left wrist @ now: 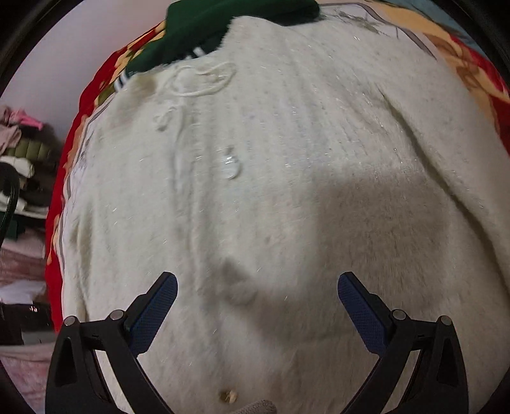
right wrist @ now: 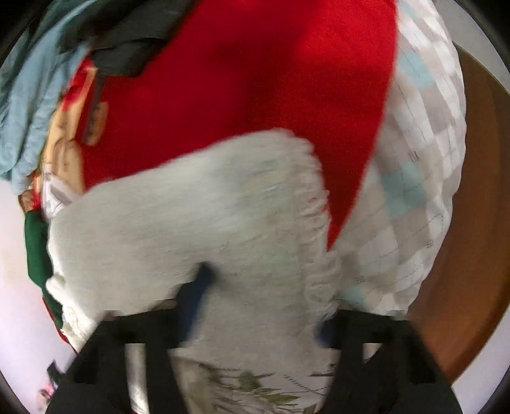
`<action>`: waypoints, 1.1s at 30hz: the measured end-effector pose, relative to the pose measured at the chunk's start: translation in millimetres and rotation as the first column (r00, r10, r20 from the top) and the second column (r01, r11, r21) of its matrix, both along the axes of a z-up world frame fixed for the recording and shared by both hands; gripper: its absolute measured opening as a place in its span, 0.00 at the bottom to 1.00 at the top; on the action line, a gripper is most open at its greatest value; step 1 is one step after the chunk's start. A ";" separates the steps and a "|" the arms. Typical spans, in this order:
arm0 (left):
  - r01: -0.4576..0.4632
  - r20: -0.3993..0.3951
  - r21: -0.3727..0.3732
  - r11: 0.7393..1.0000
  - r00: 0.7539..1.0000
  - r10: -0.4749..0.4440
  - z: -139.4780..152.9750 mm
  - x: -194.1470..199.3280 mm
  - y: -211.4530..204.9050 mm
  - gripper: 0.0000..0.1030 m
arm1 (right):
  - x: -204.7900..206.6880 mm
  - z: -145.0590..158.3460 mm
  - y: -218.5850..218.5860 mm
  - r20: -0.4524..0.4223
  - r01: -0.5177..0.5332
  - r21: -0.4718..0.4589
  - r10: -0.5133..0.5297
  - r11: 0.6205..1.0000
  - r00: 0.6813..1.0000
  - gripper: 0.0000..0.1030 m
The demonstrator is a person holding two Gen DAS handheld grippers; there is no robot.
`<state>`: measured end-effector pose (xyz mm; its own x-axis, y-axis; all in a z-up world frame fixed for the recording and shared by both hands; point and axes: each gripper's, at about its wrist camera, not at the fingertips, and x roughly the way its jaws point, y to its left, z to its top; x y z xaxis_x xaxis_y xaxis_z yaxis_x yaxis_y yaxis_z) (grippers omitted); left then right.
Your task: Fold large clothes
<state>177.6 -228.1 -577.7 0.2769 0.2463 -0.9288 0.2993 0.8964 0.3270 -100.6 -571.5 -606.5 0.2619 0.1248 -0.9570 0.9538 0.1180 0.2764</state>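
Note:
A fluffy white sweater (left wrist: 271,165) lies spread on a red patterned blanket (left wrist: 63,165). It has a drawstring (left wrist: 197,82) near its far end and a clear button (left wrist: 230,164) at its middle. My left gripper (left wrist: 257,296) is open and hovers just above the sweater. In the right wrist view the picture is blurred. A sleeve or edge of the white sweater (right wrist: 197,223) hangs over my right gripper (right wrist: 261,305). One blue finger (right wrist: 199,286) shows under the cloth, the other is hidden, and the jaws stand apart.
A dark green garment (left wrist: 204,28) lies at the sweater's far end. A heap of folded clothes (left wrist: 22,165) stands at the left. The right wrist view shows the red blanket (right wrist: 255,89), a checked quilt (right wrist: 420,165), a pale blue garment (right wrist: 28,105) and brown wood (right wrist: 471,207).

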 end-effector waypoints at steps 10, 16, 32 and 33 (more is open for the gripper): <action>-0.036 0.029 -0.077 0.996 0.999 0.038 39.8 18.9 22.3 1.00 | 60.4 128.4 33.7 0.004 -0.126 -0.194 0.129 0.973 0.992 0.11; -0.104 0.041 -0.110 0.989 0.993 0.109 67.0 37.2 61.2 1.00 | 112.9 211.3 62.9 0.061 -0.216 -0.278 0.241 0.936 0.968 0.10; -0.539 0.142 -0.025 0.842 0.832 0.537 56.2 72.3 291.4 1.00 | 448.2 135.5 384.2 0.208 -0.870 -0.238 0.897 0.433 0.390 0.10; -0.553 0.147 -0.017 0.833 0.823 0.549 52.7 71.2 301.5 1.00 | 458.6 117.5 414.2 0.194 -0.903 -0.218 0.924 0.369 0.330 0.10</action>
<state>248.8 73.4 -525.0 0.2135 0.4196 -0.8822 -0.2926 0.8891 0.3520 358.0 -157.3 -489.0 0.2354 0.3870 -0.8915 0.1330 0.8959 0.4240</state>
